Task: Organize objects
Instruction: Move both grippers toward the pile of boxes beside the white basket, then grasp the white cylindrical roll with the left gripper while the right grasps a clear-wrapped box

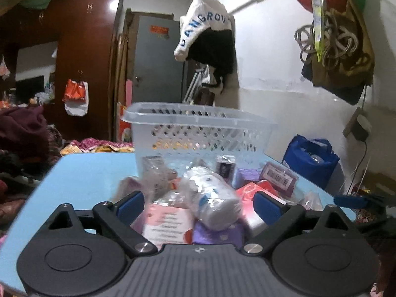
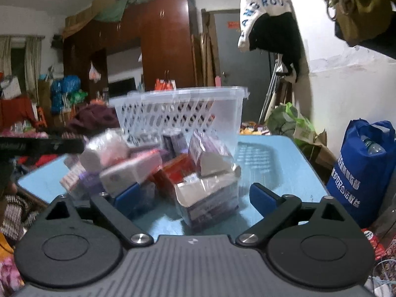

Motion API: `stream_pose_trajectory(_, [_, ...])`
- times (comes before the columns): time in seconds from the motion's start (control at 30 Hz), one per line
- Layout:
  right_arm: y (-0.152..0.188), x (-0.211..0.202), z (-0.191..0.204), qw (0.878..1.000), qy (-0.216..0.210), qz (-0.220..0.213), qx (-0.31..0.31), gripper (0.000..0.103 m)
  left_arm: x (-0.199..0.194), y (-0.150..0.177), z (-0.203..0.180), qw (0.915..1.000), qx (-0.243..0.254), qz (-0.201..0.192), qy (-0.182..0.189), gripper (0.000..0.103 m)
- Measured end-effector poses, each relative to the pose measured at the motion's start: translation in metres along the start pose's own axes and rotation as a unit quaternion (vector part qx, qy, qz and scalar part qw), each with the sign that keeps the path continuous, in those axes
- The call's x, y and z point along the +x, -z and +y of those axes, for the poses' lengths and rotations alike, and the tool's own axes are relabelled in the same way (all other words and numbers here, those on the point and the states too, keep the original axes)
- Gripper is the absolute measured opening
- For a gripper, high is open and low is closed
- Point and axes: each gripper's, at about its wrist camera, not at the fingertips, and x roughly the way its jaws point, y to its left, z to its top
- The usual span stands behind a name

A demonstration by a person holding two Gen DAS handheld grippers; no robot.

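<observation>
A clear basket [image 1: 198,128] stood on the blue table [image 1: 86,178] in a cluttered bedroom, packaged items [image 1: 210,198] heaped before it. Left gripper [image 1: 199,203] and right gripper [image 2: 194,198] gaped, holding nothing.

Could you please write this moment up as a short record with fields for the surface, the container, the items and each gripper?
surface: blue table
container: clear basket, upright at the far side of the table; contents unclear
items: pile of small boxes and packets on the table in front of the basket
left gripper: open, at the pile, a white wrapped bottle between its fingers, not clamped
right gripper: open, facing a clear-wrapped box
done so far: pile not yet in the basket
</observation>
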Motion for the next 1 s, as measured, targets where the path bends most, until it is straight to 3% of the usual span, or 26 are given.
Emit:
stream_pose_trajectory(0.1, [0.003, 0.012, -0.003, 1.000, 0.010, 0.013, -0.004, 0.098, 0.014, 0.001, -0.005, 0.9998, 0.005, 0.015, -0.009, 0.094])
stream_pose_trajectory(0.23, [0.006, 0.025, -0.006, 1.000, 0.006, 0.025, 0.005, 0.098, 0.031, 0.003, -0.004, 0.9994, -0.008, 0.034, -0.001, 0.075])
stream_pose_trajectory(0.3, [0.008, 0.029, -0.007, 0.999, 0.002, 0.030, 0.010, 0.087, 0.031, 0.004, -0.005, 0.9995, 0.001, 0.029, -0.009, 0.064])
stream_pose_trajectory(0.33, [0.010, 0.029, -0.007, 0.999, -0.001, 0.032, 0.012, 0.081, 0.031, 0.004, -0.004, 0.9996, 0.000, 0.026, -0.008, 0.064])
stream_pose_trajectory(0.37, [0.011, 0.027, -0.007, 0.999, -0.002, 0.033, 0.012, 0.069, 0.031, 0.004, -0.003, 0.9997, -0.002, 0.024, -0.003, 0.064])
stream_pose_trajectory(0.4, [0.012, 0.026, -0.007, 0.999, -0.003, 0.033, 0.012, 0.068, 0.031, 0.004, -0.001, 0.9997, -0.002, 0.023, 0.001, 0.064])
stream_pose_trajectory(0.83, [-0.009, -0.002, -0.018, 1.000, 0.008, -0.014, 0.021, 0.067, 0.014, -0.013, 0.014, 0.9990, -0.006, -0.041, 0.017, 0.063])
stream_pose_trajectory(1.0, [-0.053, 0.000, -0.020, 0.999, -0.002, -0.050, 0.010, 0.067, 0.011, -0.055, 0.023, 0.9972, -0.009, -0.071, 0.023, 0.063])
